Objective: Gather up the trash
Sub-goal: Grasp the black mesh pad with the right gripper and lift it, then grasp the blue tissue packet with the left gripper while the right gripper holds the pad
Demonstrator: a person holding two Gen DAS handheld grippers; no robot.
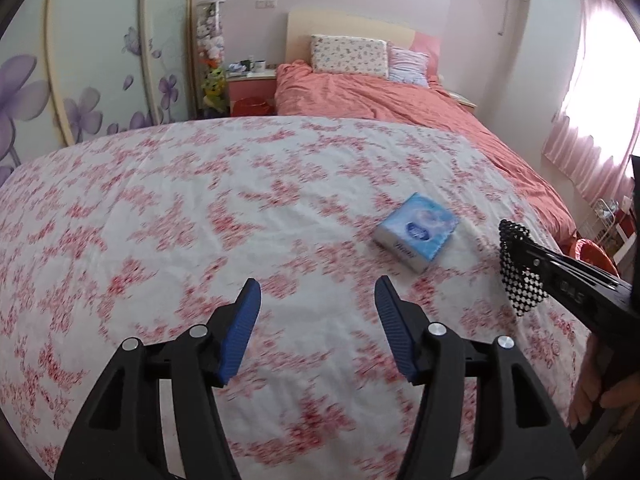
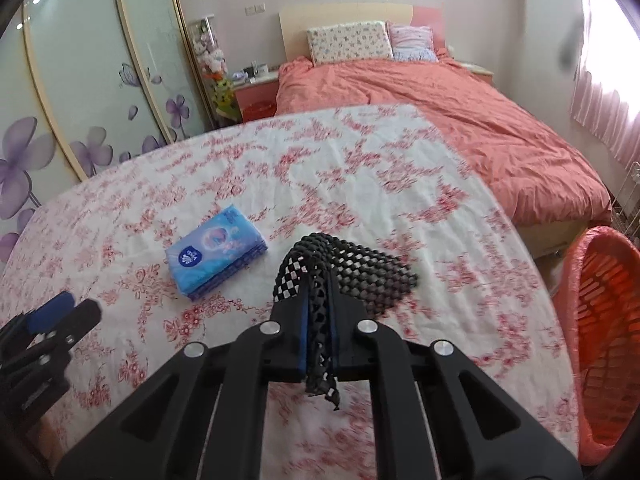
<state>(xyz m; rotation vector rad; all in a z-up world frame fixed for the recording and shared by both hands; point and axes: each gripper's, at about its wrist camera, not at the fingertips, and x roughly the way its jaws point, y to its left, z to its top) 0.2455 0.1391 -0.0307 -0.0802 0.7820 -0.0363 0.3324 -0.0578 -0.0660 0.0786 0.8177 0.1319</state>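
While the jaws of the right gripper point(image 2: 319, 320) are pressed together on a piece of black mesh point(image 2: 352, 268), that one scrap can be counted as picked up but not yet binned. Its folded end is seen sticking out past the fingertips toward twelve o'clock, with a short tail hanging below the pads. From that gripper, an orange basket point(image 2: 600, 320) lined with a thin bag is found at about three o'clock, beside the floral-covered table point(image 2: 460, 220); it is judged to be the place for the trash, and nothing can be made out inside it. The left gripper point(image 1: 318, 292) is held with its jaws moderately wide and nothing between them. A blue tissue pack point(image 1: 416, 232) is lying on the cloth at about one o'clock from those jaws. Whether the pack counts as trash cannot be told. No other loose scrap is seen on the cloth.
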